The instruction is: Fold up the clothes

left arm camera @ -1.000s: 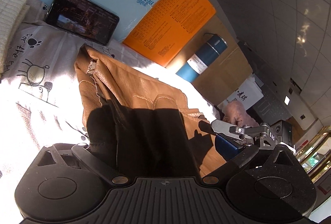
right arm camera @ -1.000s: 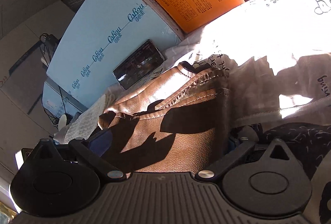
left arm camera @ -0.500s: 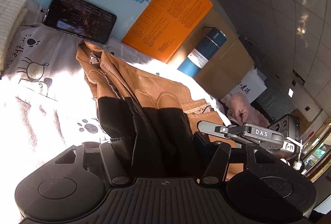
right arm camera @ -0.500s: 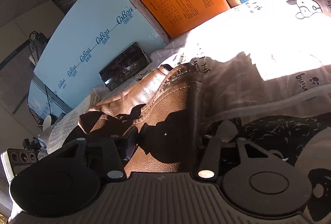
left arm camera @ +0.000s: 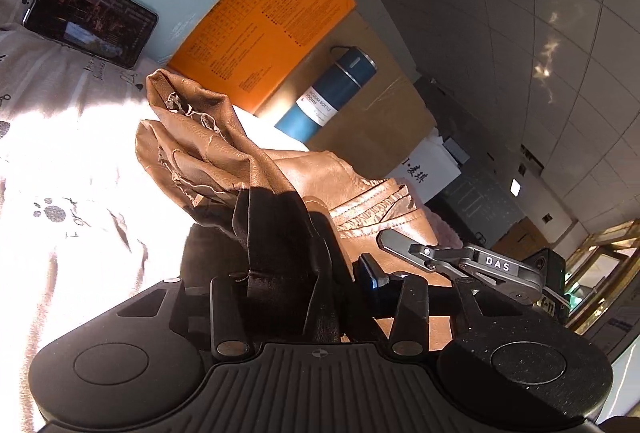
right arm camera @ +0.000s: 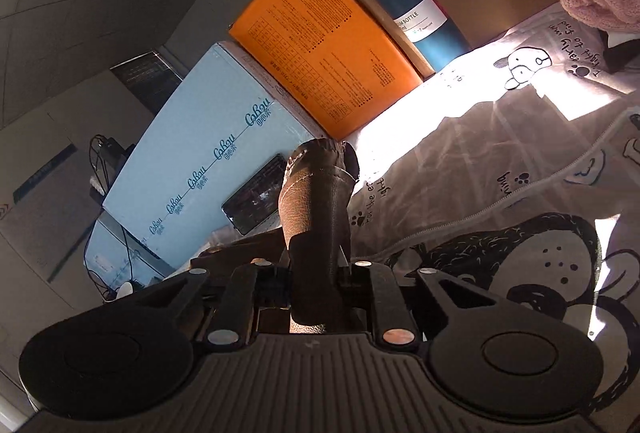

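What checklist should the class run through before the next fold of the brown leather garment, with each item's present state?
1. Left gripper shut on brown leather garment: ok.
2. Right gripper shut on the garment: ok.
3. Garment lifted off the printed sheet: ok.
4. Phone apart from the garment: ok.
5. Blue vacuum bottle out of the way, leaning on the cardboard box: ok.
6. Garment edges aligned: cannot tell.

Hard sunlight floods the printed bedsheet; boxes line the grey tiled wall behind.
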